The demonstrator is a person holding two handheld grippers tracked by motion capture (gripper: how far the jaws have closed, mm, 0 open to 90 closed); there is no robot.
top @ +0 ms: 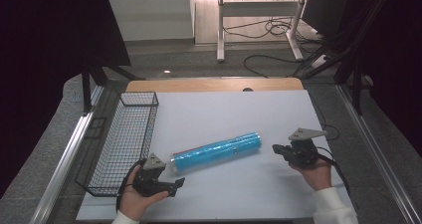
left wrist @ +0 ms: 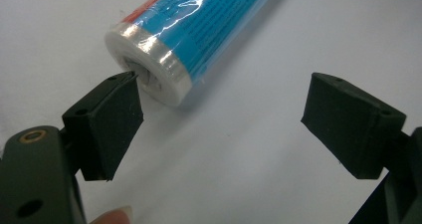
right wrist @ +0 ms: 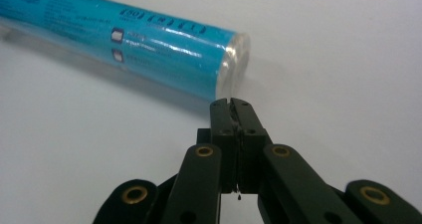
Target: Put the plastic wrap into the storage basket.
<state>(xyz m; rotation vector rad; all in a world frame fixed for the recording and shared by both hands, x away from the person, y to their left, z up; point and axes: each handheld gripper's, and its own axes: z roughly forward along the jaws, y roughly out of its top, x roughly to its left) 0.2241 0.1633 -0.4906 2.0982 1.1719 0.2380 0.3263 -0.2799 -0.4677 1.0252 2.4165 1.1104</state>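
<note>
A blue roll wrapped in clear plastic (top: 217, 151) lies on its side across the middle of the white table (top: 234, 114). My left gripper (top: 176, 184) rests low at the front left, open, its tips just short of the roll's left end (left wrist: 149, 67); nothing sits between its pads (left wrist: 107, 129). My right gripper (top: 277, 148) is held a short way off the roll's right end (right wrist: 231, 67), jaws pressed together and empty, pointing at that end from the right.
A black wire basket (top: 123, 139) stands along the table's left side, close to my left hand. A wooden strip (top: 214, 84) edges the far side. Metal rails run down both sides; cables and a desk frame lie on the floor beyond.
</note>
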